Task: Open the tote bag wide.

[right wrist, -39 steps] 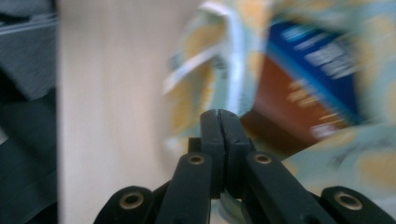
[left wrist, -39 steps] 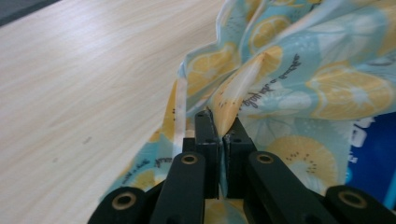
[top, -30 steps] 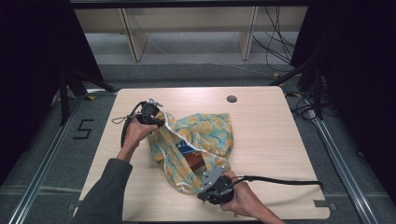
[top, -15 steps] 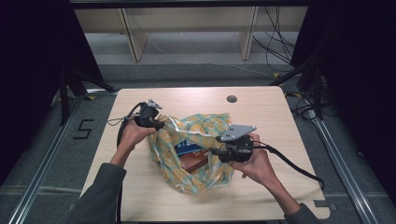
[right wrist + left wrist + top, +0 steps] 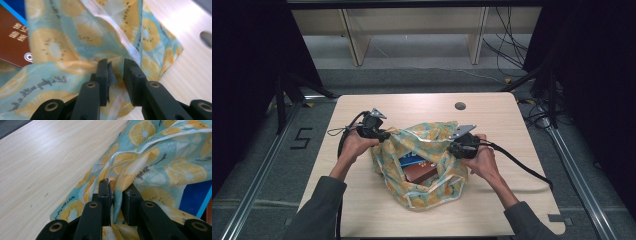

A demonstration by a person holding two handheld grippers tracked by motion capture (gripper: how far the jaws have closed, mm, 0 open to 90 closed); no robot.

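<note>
My desk (image 5: 362,200): pale wood grain, rounded corners, one round cable hole (image 5: 460,106) near the far edge. Floor (image 5: 252,165): grey, marked with a black "5" (image 5: 301,138). Metal rails (image 5: 257,185) flank both sides. Pale wooden shelf legs (image 5: 356,42) beyond; black cables (image 5: 507,45) right. Dark curtains (image 5: 247,70) either side.

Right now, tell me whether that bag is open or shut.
Open. The bag's mouth gapes upward, showing a brown box and a blue packet inside.
</note>
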